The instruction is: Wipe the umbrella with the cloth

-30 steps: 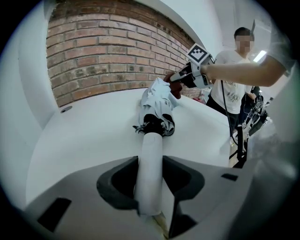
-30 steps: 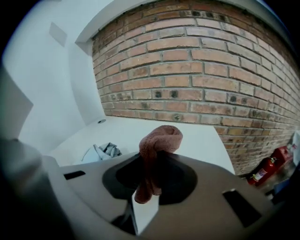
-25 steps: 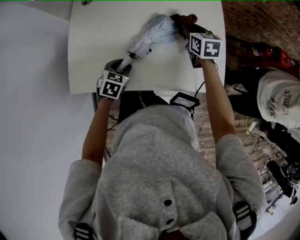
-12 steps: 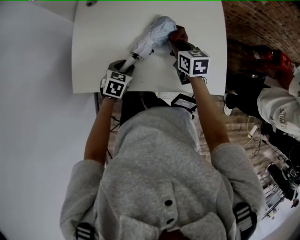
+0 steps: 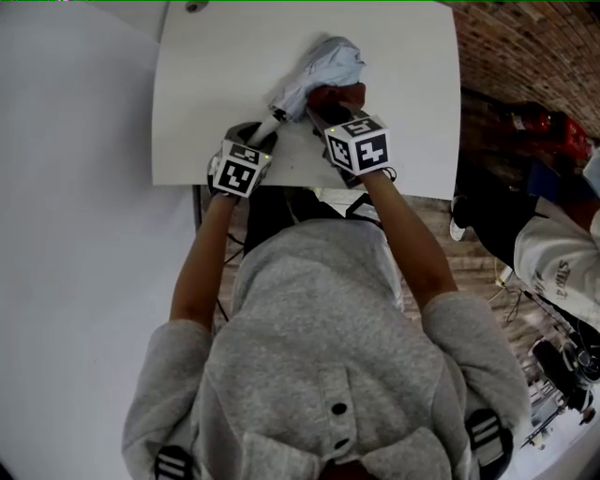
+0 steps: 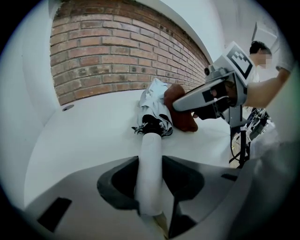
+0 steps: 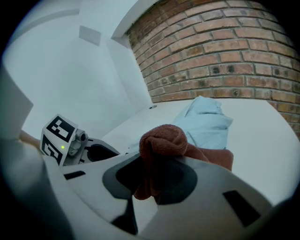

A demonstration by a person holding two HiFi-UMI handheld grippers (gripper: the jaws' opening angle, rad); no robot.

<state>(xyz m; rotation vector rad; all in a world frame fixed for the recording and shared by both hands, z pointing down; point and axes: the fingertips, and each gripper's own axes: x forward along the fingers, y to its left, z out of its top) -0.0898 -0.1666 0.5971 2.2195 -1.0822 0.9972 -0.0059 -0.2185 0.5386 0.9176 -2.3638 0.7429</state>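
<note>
A folded pale-blue umbrella (image 5: pixel 323 70) lies slanted on the white table (image 5: pixel 206 84). Its white handle (image 6: pixel 150 164) runs toward me, and my left gripper (image 5: pixel 255 141) is shut on that handle at the table's near edge. A reddish-brown cloth (image 7: pixel 161 143) is bunched between the jaws of my right gripper (image 5: pixel 323 108), which is shut on it. The cloth (image 5: pixel 336 94) rests against the umbrella's canopy (image 7: pixel 206 124) on its right side, close to the black collar (image 6: pixel 152 124) where handle meets fabric. In the left gripper view the cloth (image 6: pixel 185 119) sits just right of the canopy (image 6: pixel 157 101).
A brick wall (image 6: pixel 126 51) stands behind the table. A small dark fitting (image 5: pixel 194 6) sits at the table's far edge. Right of the table are dark equipment and cables on the floor (image 5: pixel 525 187), and a person in white (image 5: pixel 562 262).
My right gripper has slid with the cloth along the umbrella toward me and to the left, from the canopy's far end to near the handle. The left gripper has stayed put.
</note>
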